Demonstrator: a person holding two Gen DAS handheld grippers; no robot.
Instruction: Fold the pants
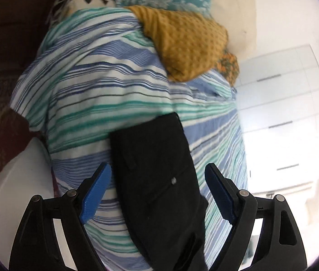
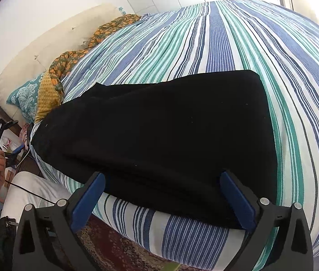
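two grippers, both gaping wide with nothing pinched. black fabric pants (image 2: 159,140) lie folded flat on the blue, green and white striped bedspread (image 2: 238,36). right gripper (image 2: 162,201) hovers at their 6 o'clock edge, left gripper (image 1: 157,194) above them too.

Black pants (image 2: 159,135) flat on striped bedspread (image 2: 238,33); right tool (image 2: 162,199) spread wide.

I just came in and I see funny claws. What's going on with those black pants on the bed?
A person is folding black pants on a striped bed, holding a tool in each hand. The right tool hangs open over the near edge of the pants, not pinching them. The left tool is open too, over the other end. The pants lie flat, already folded over.
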